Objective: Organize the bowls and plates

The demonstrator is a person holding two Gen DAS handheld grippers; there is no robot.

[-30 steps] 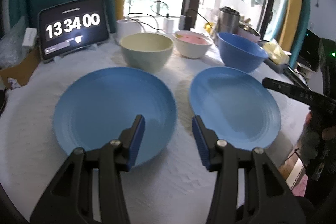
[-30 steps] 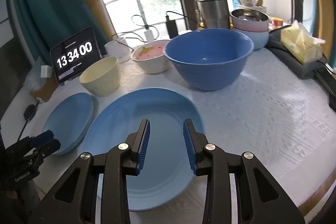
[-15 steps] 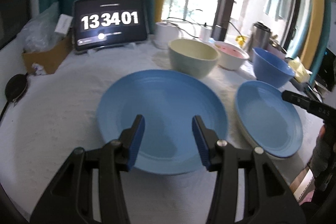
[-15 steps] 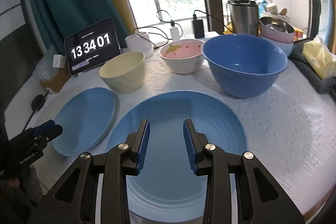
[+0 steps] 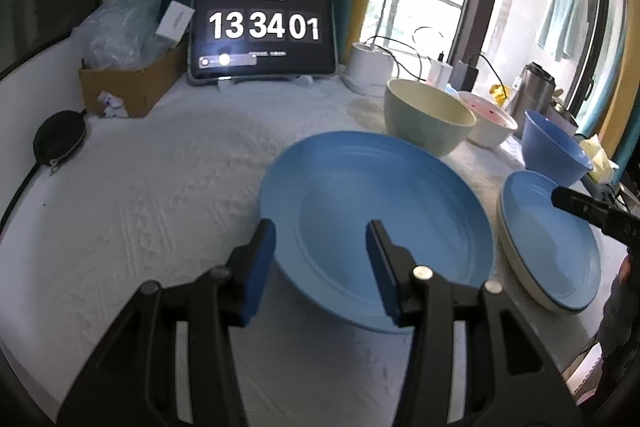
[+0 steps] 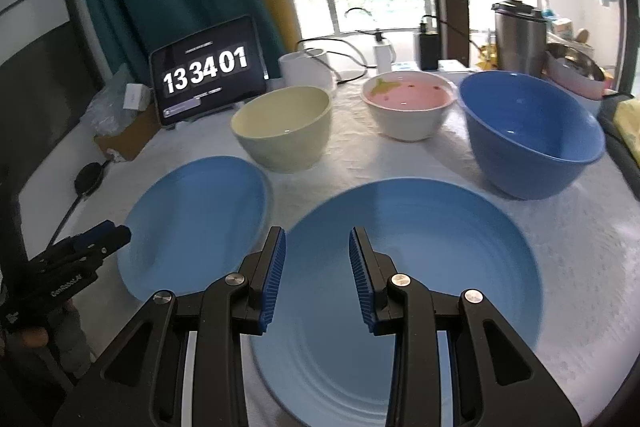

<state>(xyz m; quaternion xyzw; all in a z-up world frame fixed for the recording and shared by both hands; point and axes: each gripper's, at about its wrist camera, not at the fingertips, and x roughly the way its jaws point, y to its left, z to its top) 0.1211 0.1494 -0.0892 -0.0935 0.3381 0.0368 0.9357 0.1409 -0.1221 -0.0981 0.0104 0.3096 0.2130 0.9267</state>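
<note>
Two blue plates lie side by side on the white tablecloth. My left gripper (image 5: 322,259) hovers open over the near left rim of the left plate (image 5: 376,227), nothing between its fingers. My right gripper (image 6: 316,267) hangs open over the near left part of the right plate (image 6: 420,267), also empty. Each view shows the other plate and gripper: the right plate (image 5: 552,243) under the right gripper's tip (image 5: 580,207), and the left plate (image 6: 200,223) beside the left gripper (image 6: 96,243). Behind the plates stand a cream bowl (image 6: 284,127), a pink-lined white bowl (image 6: 408,107) and a big blue bowl (image 6: 528,139).
A tablet clock (image 5: 262,31) leans at the back, with a cardboard box (image 5: 128,87) and a black round pouch on a cable (image 5: 60,139) to its left. A white canister (image 6: 306,71), chargers and a steel flask (image 6: 520,39) line the far edge.
Both grippers have shifted leftward. The left view now centres on the left plate's rim, with the right plate pushed to the frame's edge. The right plate now sits under the right jaws.
</note>
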